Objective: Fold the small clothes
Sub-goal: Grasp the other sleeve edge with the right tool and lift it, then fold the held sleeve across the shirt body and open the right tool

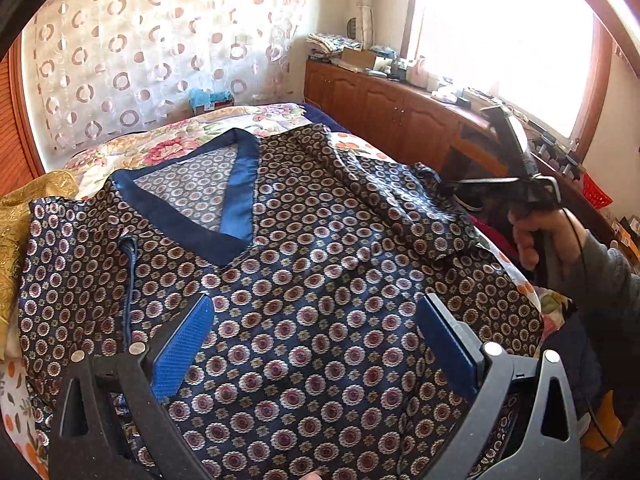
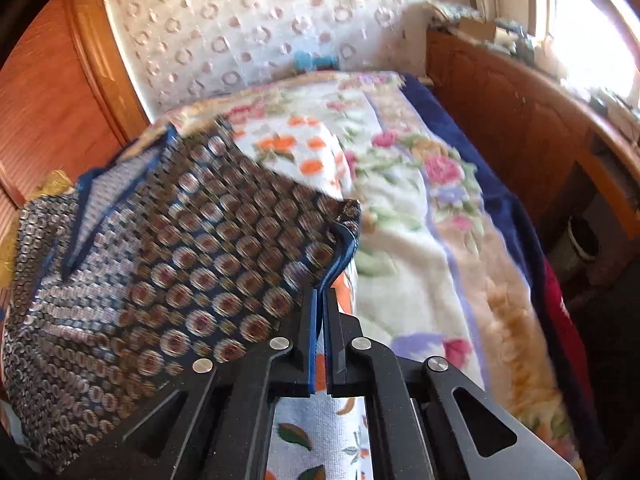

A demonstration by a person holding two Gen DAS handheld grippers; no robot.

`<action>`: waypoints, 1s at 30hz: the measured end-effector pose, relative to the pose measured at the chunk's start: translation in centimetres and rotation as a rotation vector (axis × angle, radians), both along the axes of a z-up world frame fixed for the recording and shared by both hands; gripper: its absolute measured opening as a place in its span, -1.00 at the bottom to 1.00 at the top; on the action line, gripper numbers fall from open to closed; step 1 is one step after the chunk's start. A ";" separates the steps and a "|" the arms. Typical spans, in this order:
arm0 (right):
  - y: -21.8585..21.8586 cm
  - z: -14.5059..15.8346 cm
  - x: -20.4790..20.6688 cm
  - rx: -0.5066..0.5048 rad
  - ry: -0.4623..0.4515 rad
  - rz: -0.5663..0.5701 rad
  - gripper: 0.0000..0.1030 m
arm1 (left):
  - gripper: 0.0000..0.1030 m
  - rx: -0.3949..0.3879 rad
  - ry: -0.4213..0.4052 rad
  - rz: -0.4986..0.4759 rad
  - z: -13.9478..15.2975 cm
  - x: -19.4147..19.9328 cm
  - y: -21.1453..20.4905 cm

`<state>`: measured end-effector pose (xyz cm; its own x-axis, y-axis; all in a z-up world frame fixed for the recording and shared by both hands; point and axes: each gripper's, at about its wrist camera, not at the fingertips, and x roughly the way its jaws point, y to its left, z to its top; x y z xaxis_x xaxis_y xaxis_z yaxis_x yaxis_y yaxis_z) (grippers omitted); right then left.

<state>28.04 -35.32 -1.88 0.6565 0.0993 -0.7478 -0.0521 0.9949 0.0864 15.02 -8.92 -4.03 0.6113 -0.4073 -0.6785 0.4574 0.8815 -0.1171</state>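
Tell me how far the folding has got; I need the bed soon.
Done: the patterned shirt is spread front-up on the floral blanket, collar showing. In hand: the right tongs are shut on the blue-trimmed sleeve edge, which looks lifted off the blanket; the left tongs hover open above the shirt's body. Left: apparently every fold; none shows yet.

Both wrist cameras look steeply down along their fingers, close over the bed [image 2: 420, 240]. The left faces the patterned shirt [image 1: 320, 280] squarely; the right views its sleeve edge. Both share the shirt and the circle-patterned curtain [image 1: 160, 60].
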 end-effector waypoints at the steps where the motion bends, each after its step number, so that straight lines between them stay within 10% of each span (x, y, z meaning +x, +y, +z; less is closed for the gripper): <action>1: 0.2 0.5 -0.2 -0.007 -0.023 0.009 -0.96 | 0.97 -0.006 0.002 0.005 0.0 0.0 0.3; 12: 11.0 9.5 -2.2 -0.022 -0.233 0.316 -0.97 | 0.97 -0.037 0.012 0.071 -0.6 0.3 3.7; 21: 18.6 9.3 -2.0 0.063 -0.168 0.539 -0.96 | 0.97 -0.059 0.019 0.132 -1.1 0.1 7.4; 30: 15.6 6.8 -0.8 -0.015 -0.123 0.458 -0.24 | 0.97 -0.072 0.040 0.142 -2.5 0.3 7.9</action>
